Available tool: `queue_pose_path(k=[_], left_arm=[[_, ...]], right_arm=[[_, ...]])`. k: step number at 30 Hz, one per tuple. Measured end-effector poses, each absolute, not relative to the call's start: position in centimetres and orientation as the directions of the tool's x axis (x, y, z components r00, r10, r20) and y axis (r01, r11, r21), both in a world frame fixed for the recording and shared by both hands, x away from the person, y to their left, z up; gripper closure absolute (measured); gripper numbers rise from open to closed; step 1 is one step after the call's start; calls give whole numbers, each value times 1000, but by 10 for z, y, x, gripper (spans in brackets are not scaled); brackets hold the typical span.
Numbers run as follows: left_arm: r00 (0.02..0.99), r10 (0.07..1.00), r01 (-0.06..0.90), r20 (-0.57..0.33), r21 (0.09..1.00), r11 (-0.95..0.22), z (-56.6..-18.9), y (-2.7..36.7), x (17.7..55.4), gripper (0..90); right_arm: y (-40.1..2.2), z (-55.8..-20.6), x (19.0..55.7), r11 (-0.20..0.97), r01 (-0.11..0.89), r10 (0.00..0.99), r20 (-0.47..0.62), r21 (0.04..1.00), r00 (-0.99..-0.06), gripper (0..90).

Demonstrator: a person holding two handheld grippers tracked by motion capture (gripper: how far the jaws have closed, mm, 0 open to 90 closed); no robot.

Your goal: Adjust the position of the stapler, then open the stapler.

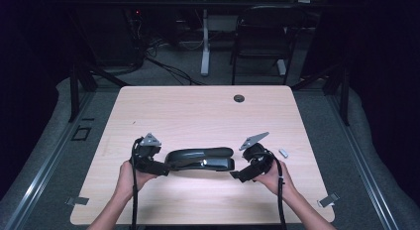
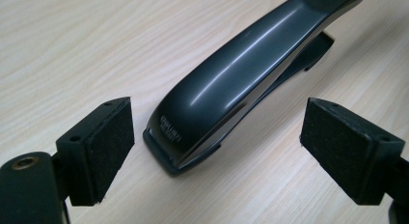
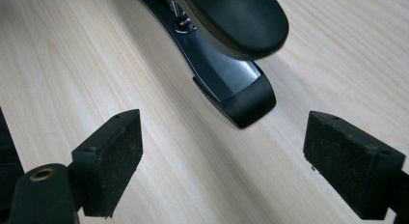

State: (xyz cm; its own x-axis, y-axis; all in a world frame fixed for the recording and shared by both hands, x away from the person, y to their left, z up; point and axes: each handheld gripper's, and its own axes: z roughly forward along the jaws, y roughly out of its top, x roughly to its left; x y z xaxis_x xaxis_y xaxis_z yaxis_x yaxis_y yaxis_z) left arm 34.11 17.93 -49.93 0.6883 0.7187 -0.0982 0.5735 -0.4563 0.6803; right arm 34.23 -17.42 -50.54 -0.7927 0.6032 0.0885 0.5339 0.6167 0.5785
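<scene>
A black stapler (image 1: 200, 159) lies lengthwise on the wooden table (image 1: 198, 111), between my two grippers. My left gripper (image 1: 162, 169) is at its left end and stands open; in the left gripper view the stapler's end (image 2: 231, 84) lies just ahead of the gap, touching neither pad (image 2: 108, 144). My right gripper (image 1: 236, 175) is at the stapler's right end, also open. In the right gripper view the stapler's base and raised handle (image 3: 231, 50) lie ahead of the wide-apart pads (image 3: 354, 161), apart from both.
A small silver object (image 1: 283, 152) lies on the table to the right of my right gripper. A round grommet hole (image 1: 239, 98) sits near the table's far edge. A chair (image 1: 262, 36) stands beyond the table.
</scene>
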Motion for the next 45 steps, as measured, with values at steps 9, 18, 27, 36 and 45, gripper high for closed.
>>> queue_pose_path(k=[9,18,27,36,45], left_arm=[[709,696,531,-116,737,-418,-492,164,331,49],[721,683,491,-119,782,-383,-491,152,321,159],[760,644,444,-81,788,-426,-492,129,311,220],[790,605,436,-93,780,-449,-501,111,307,206],[790,607,425,-84,788,-445,-506,103,305,299]], right_arm=[[-172,-508,343,613,542,615,84,574,-784,140],[-173,-510,344,607,544,624,77,579,-778,176],[-168,-515,342,638,517,598,56,570,-800,282],[-164,-522,341,633,518,608,45,576,-793,382],[-163,-525,341,647,504,601,25,572,-799,432]])
